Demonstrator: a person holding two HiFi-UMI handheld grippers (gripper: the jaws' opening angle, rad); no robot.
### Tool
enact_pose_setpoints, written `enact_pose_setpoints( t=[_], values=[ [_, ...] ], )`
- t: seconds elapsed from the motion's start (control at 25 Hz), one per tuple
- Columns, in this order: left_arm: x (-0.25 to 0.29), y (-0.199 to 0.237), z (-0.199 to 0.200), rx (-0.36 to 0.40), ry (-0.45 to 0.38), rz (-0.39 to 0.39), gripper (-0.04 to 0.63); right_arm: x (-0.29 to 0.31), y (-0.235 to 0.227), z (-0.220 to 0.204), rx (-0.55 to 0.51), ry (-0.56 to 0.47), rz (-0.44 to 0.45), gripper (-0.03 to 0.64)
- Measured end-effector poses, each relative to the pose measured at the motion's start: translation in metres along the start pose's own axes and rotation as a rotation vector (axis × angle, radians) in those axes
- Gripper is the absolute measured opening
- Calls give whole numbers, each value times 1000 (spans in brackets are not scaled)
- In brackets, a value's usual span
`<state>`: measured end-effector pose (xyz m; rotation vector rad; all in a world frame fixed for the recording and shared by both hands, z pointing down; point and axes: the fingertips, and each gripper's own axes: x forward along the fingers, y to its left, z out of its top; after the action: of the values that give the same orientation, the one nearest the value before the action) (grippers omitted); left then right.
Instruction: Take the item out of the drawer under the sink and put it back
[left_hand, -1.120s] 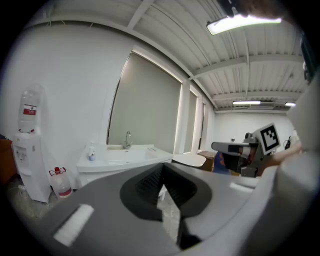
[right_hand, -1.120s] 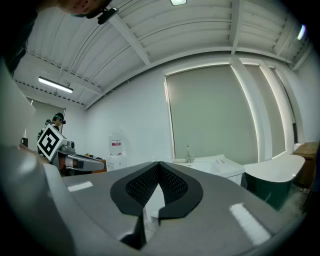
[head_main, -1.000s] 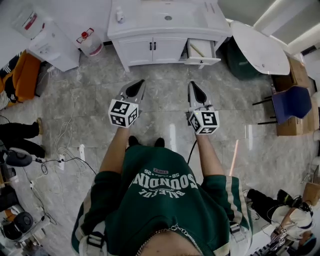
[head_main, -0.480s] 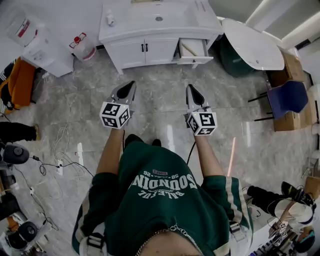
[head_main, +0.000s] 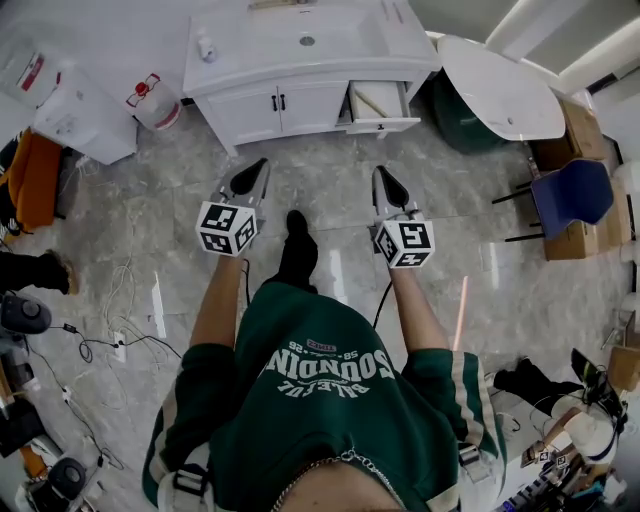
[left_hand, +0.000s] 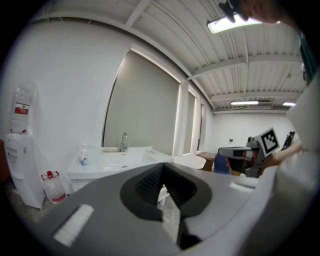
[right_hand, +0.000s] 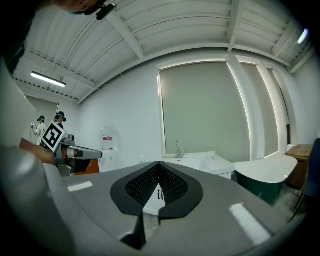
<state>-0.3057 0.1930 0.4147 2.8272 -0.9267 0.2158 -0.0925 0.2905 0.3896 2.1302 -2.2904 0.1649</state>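
While the drawer stands open | left gripper jaws together, empty | right gripper jaws together, empty

Low in the head view, the green sweatshirt bears large white letters, upside down, reading SOUNDIN; the smaller arched lines beside them are too small to read. At the left edge of the left gripper view, the red-and-white label on the water bottle is illegible.

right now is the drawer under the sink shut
No, in the head view the drawer stands pulled out at the right end of the sink cabinet, with a pale, long item lying inside.
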Motion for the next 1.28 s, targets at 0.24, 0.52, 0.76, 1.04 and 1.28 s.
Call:
enact_pose_setpoints(
  t=[0.24, 0.52, 0.76, 1.04, 1.28],
  values=[
    [80, 26, 12, -1, -11, -36, 44, 56, -34, 3, -19, 16, -7, 3],
    [182, 68, 35, 7, 2, -58, 44, 150, -84, 14, -28, 59, -4, 3],
    [251, 93, 52, 26, 29, -93, 44, 221, -116, 21, -11, 76, -7, 3],
    [301, 96, 57, 12, 61, -100, 44, 263, -148, 18, 2, 100, 3, 3],
    [343, 97, 56, -11, 76, -33, 44, 301, -180, 15, 12, 104, 101, 3]
  ],
)
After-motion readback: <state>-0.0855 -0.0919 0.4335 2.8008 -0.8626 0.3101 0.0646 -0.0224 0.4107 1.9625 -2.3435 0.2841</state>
